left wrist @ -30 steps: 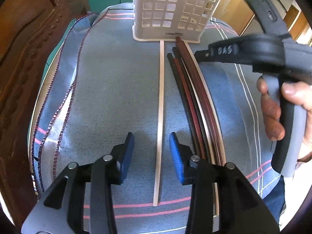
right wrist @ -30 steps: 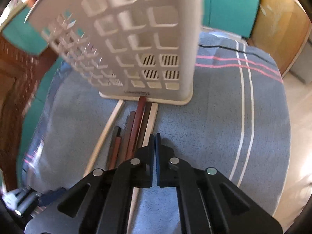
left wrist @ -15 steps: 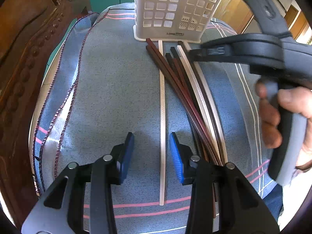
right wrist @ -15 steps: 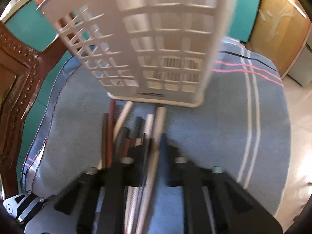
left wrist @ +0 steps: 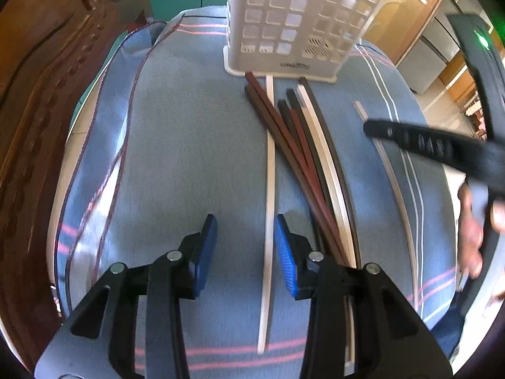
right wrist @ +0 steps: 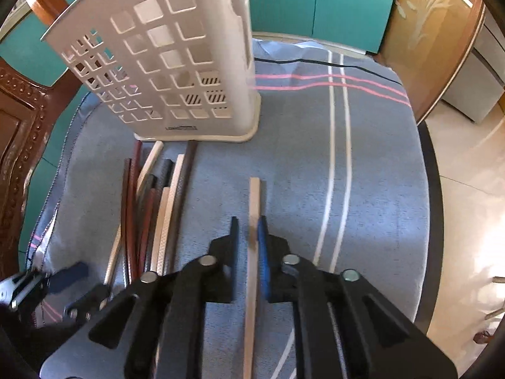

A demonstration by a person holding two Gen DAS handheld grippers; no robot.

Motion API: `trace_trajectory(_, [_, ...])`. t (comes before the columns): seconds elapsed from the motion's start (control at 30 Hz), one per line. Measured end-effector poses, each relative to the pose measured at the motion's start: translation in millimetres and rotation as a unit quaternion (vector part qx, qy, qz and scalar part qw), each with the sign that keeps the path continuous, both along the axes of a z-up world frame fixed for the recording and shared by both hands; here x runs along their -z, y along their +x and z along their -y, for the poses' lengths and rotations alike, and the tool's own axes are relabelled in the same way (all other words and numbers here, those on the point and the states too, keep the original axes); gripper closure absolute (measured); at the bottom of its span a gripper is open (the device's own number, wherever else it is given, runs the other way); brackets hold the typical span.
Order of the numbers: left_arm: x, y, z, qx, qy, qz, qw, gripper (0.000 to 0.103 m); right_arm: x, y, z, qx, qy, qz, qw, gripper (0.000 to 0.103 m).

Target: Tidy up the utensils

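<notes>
Several chopsticks [left wrist: 311, 161], dark brown, red-brown and pale, lie fanned on the blue cloth in front of a white slotted utensil holder [left wrist: 293, 22]. One pale chopstick [left wrist: 269, 208] lies apart, running between the jaws of my open left gripper [left wrist: 245, 249]. In the right wrist view the holder [right wrist: 164, 63] stands at the back left with the pile [right wrist: 151, 205] before it. Another pale chopstick [right wrist: 254, 208] lies alone, between the partly open jaws of my right gripper [right wrist: 247, 246], which do not clamp it. It also shows in the left wrist view [left wrist: 391, 177].
The blue striped cloth [right wrist: 363, 164] covers a small round table. A carved wooden chair [left wrist: 38, 101] stands close on the left. The table edge and tiled floor [right wrist: 467, 189] lie to the right.
My right gripper opened and swung right, away from the pile, carrying one pale chopstick off to lie alone. The pile fanned out. My left gripper stayed put.
</notes>
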State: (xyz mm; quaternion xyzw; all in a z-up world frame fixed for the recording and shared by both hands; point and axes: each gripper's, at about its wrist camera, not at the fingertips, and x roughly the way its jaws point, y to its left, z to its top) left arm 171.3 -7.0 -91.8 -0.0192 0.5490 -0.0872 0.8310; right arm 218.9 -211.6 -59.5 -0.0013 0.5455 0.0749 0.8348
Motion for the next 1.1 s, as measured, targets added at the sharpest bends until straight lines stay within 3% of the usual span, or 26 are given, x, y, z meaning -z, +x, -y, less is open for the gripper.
trace_trajectory(0.17, [3,22,19,-0.005,0.05,0.019,0.9986,0.064,12,13,-21,-0.003,-0.013,-0.003,1.0,0.079])
trace_trajectory(0.2, [2,23,23,-0.002,0.051,0.021,0.9985,0.075,13,14,-22,-0.003,-0.012,0.001,1.0,0.078])
trace_trajectory(0.23, [1,23,24,0.0,0.045,0.018,0.9988,0.092,16,16,-26,-0.003,-0.012,0.001,1.0,0.078])
trace_trajectory(0.27, [1,22,25,0.002,0.043,0.012,0.999,0.095,16,16,-27,-0.003,-0.012,0.002,1.0,0.078])
trace_trajectory(0.5, [1,-15,1,0.028,-0.002,-0.009,0.9996,0.097,20,25,-24,-0.001,-0.012,-0.007,1.0,0.077])
trace_trajectory(0.63, [3,-3,-9,0.018,-0.012,0.003,0.9998,0.095,18,32,-15,0.006,-0.005,-0.014,1.0,0.07])
trace_trajectory(0.7, [2,8,-4,0.005,0.0,0.008,1.0,0.093,18,34,-16,0.005,-0.008,-0.014,1.0,0.069])
trace_trajectory(0.83, [4,25,17,-0.014,0.025,0.019,0.9994,0.06,20,32,-24,-0.005,-0.017,-0.008,1.0,0.06])
trace_trajectory(0.93, [2,43,27,-0.023,0.017,0.022,0.9993,0.06,22,31,-28,-0.009,-0.021,-0.003,1.0,0.06])
trace_trajectory(1.1, [4,62,42,-0.031,0.037,0.032,0.9984,0.062,22,27,-19,0.001,-0.01,0.001,1.0,0.06])
